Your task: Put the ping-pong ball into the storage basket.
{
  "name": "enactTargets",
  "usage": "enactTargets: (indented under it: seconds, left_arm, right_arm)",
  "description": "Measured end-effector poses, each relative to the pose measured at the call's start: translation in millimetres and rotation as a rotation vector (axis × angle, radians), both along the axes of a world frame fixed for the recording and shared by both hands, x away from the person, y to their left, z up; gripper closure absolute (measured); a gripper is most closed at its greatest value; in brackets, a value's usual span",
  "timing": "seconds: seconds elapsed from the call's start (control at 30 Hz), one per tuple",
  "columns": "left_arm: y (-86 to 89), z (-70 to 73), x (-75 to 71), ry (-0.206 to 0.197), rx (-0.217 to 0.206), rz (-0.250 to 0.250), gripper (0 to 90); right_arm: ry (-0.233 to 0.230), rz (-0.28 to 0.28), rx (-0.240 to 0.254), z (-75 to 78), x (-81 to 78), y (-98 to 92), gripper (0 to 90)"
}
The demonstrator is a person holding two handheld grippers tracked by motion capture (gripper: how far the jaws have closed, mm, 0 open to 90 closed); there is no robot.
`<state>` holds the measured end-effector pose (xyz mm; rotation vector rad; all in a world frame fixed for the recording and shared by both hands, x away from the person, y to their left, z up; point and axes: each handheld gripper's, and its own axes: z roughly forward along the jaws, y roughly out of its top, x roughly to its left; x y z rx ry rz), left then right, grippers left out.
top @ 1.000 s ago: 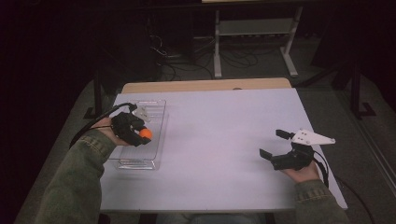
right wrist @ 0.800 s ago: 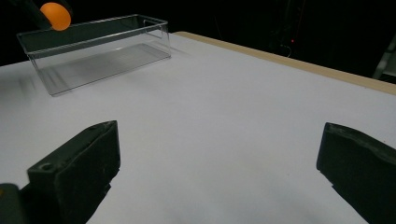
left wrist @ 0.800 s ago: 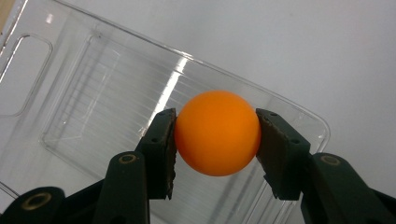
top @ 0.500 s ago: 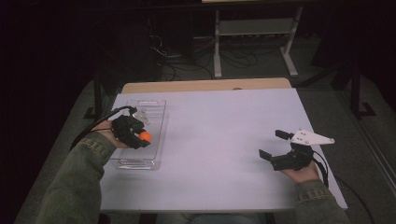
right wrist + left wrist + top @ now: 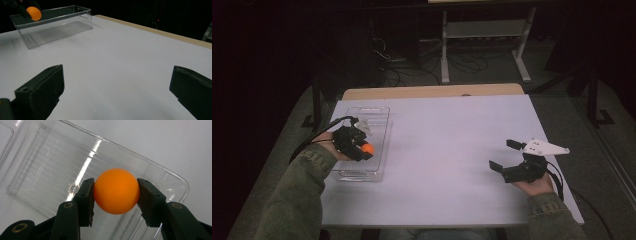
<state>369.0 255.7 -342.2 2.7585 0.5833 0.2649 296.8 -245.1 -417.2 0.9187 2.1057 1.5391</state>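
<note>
L fingers (image 5: 115, 195) pinch orange ball (image 5: 116, 191) over clear bin (image 5: 42, 170), probably clear of its walls.

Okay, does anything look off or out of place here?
Nothing stands out. The left gripper holds the orange ball above the clear bin, which sits upright and undamaged on the white table.

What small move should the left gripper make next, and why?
Probably lower a little and open. The left gripper clamps the orange ball directly above the clear tray, which looks bare inside. The right gripper waits open, far off.
</note>
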Motion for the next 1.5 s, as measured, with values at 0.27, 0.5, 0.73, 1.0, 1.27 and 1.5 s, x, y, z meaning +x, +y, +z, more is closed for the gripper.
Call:
enactTargets:
  seconds: [0.27,0.5,0.73,1.0,1.27,1.5]
  left_arm:
    - [1.7,-13.4,4.0,0.026,-0.003,0.012,50.4]
    - [4.7,-19.5,7.2,0.038,-0.008,0.023,50.4]
    - [5.8,-25.9,9.2,0.054,-0.005,0.032,50.4]
    - [4.6,-30.0,11.0,0.064,0.002,0.036,50.4]
    - [4.0,-34.8,12.9,0.068,0.018,0.038,50.1]
    - [3.9,-34.8,12.9,0.072,0.017,0.039,49.6]
  right_arm:
    - [-0.001,0.0,0.0,0.3,-0.4,-0.2,0.0]
    - [-0.001,0.001,-0.002,0.2,-0.5,0.1,0.0]
    - [-0.002,0.002,-0.004,0.0,-0.3,-0.1,0.0]
    - [-0.001,0.003,-0.004,0.0,-0.4,-0.1,0.0]
    - [0.001,0.004,-0.004,0.1,-0.5,0.0,0.0]
    - [0.001,0.004,-0.005,-0.1,-0.5,0.2,0.0]
